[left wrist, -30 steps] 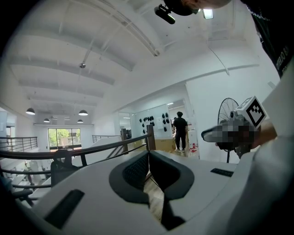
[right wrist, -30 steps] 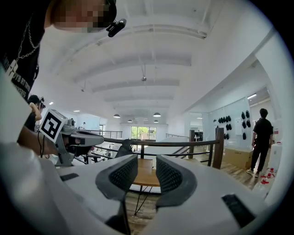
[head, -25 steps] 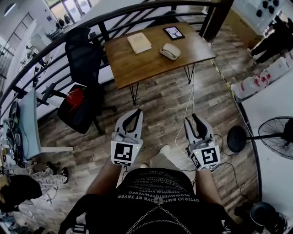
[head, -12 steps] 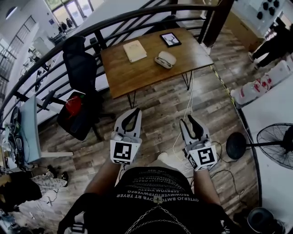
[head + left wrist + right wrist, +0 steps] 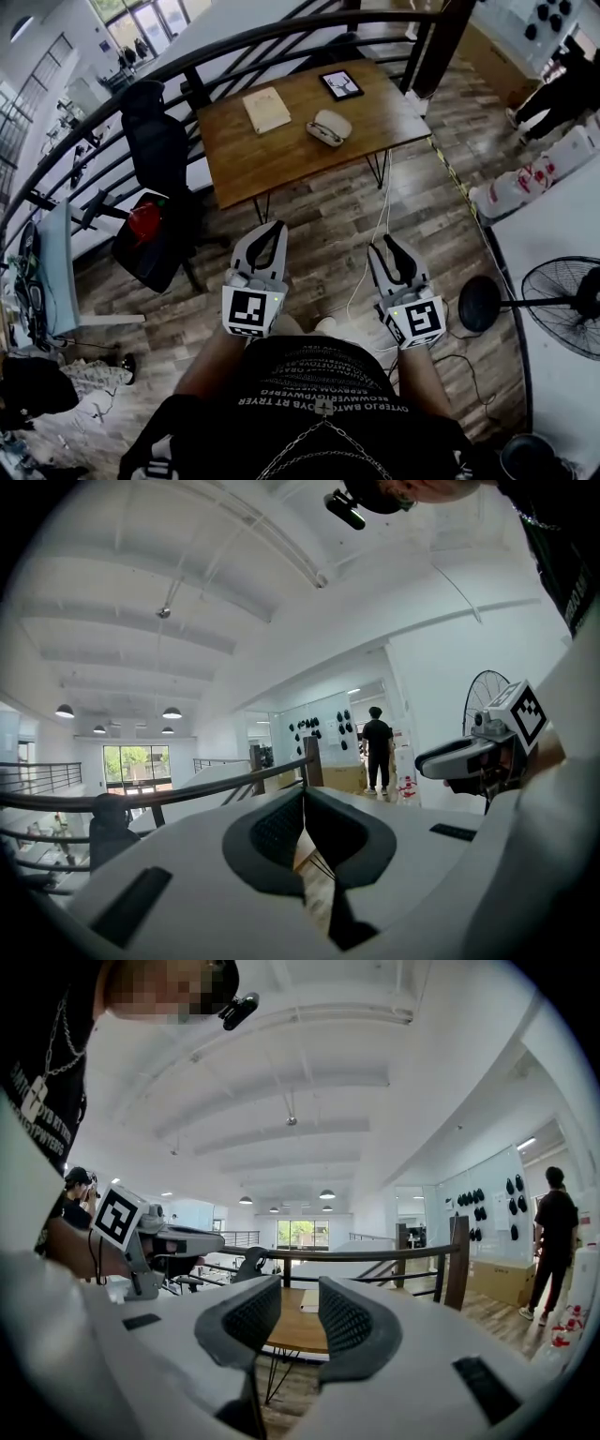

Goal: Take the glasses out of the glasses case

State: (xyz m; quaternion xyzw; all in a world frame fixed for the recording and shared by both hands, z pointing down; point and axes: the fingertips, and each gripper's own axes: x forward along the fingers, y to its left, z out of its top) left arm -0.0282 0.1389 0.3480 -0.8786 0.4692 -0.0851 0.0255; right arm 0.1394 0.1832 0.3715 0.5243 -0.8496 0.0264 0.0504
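Pale glasses case (image 5: 328, 127) on the wooden table (image 5: 281, 164), well ahead of both grippers

The case is a rounded, off-white clamshell with a dark seam, lying between a beige book (image 5: 267, 110) and a dark tablet (image 5: 342, 84); the left gripper (image 5: 303, 797) has its ribbed pads brought together at the tips, holding nothing; the right gripper (image 5: 298, 1290) stands with a clear gap between its pads, empty, touching nothing.
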